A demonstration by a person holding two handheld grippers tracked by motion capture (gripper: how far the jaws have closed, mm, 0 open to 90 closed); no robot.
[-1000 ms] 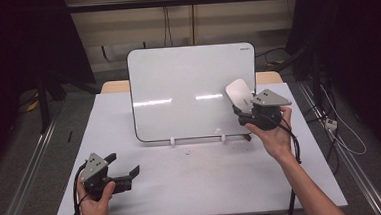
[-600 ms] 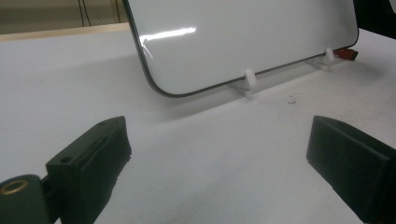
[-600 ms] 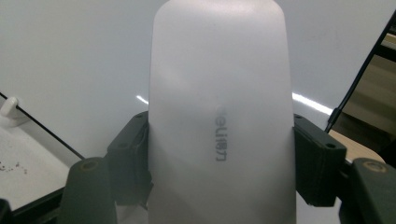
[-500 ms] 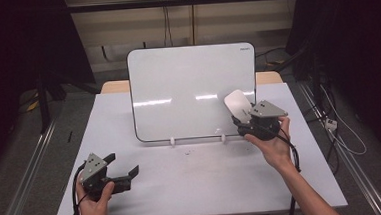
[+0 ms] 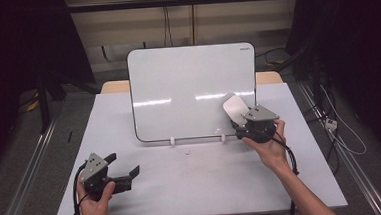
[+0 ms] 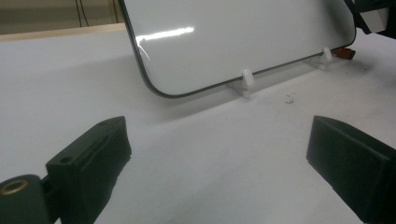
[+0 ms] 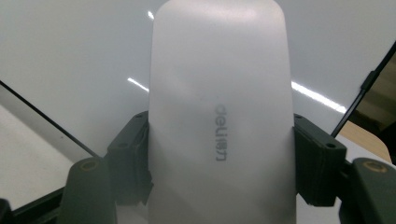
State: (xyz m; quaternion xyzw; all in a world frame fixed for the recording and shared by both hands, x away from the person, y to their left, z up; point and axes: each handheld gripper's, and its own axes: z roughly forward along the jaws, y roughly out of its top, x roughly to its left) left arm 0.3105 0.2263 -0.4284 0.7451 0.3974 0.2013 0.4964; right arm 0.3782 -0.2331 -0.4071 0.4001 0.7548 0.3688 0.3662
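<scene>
A white whiteboard [image 5: 192, 92] with a dark rim stands upright on small white feet [image 6: 246, 79] at the back of the table. My right gripper [image 5: 242, 123] is shut on a white eraser [image 5: 234, 107] marked "deli" and holds it in front of the board's lower right part; I cannot tell whether they touch. In the right gripper view the eraser [image 7: 219, 116] is clamped between both black pads [image 7: 130, 158], with the whiteboard [image 7: 70, 46] close behind. My left gripper [image 5: 124, 164] rests at the table's front left, open, and its jaws [image 6: 217, 135] have nothing between them.
The white table [image 5: 198, 187] has bare room between the board and its front edge. A small dark speck [image 6: 289, 99] lies on the table just in front of the board. Cables trail from both grippers toward the person. The floor drops away beyond the table's sides.
My right gripper has come down and slightly left with the eraser, from the board's right edge toward its lower right corner. The left gripper has stayed where it was.
</scene>
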